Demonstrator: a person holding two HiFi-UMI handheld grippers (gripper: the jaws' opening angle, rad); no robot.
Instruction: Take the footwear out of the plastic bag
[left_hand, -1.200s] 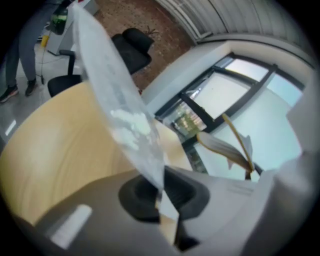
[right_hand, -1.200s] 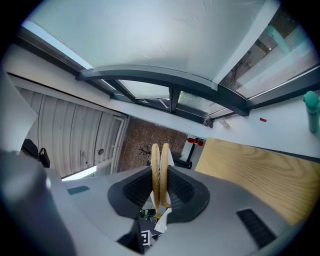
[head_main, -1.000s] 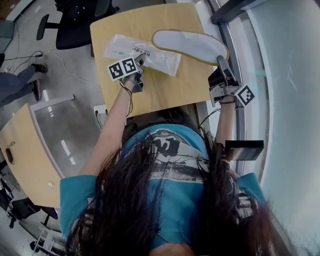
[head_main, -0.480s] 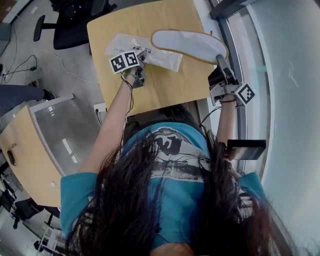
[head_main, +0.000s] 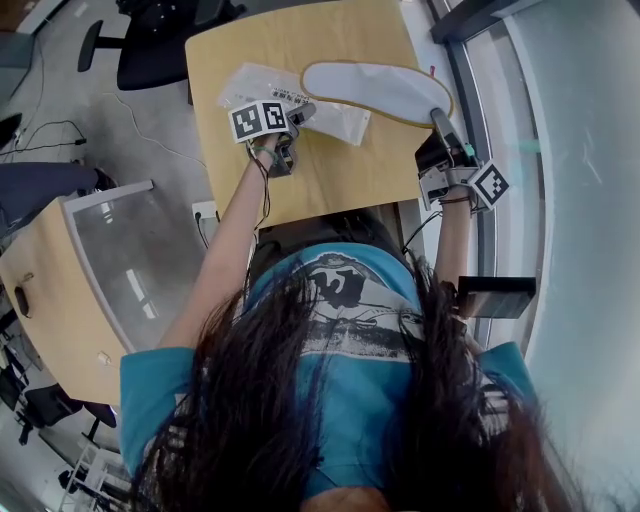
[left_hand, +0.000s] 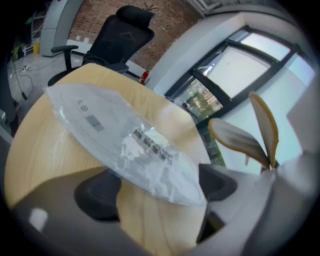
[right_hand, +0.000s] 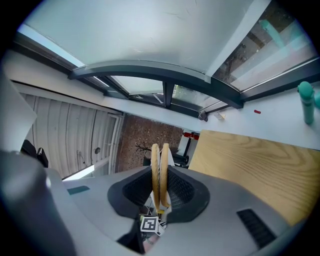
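The room is an office with a grey floor (head_main: 150, 130) and a tall window (head_main: 580, 150) along the person's right side. One pale wooden table (head_main: 330, 170) with rounded corners and a smooth grained top stands in front of the person. One black mesh-backed office chair (head_main: 150, 50) stands beyond its far left corner.

The footwear (head_main: 375, 90) is out of the bag: two flat, thin, oval pieces, white on the face with a tan rim, pressed side by side. They are held edge-up over the far right part of the table, just beside the bag.

One clear plastic bag (head_main: 290, 100) lies flat and crinkled on the tabletop, long and tapered, with a printed label and a barcode.

There are two grippers. The right gripper (head_main: 437, 120) is clamped narrowly on one end of both pieces, and its own view shows the pair standing between the ribbed black pads (right_hand: 182, 192). The left gripper (head_main: 300, 112) has just been opening and its jaws stand wide. The bag's near end lies between them on the table, and the pads (left_hand: 97, 197) do not press it.
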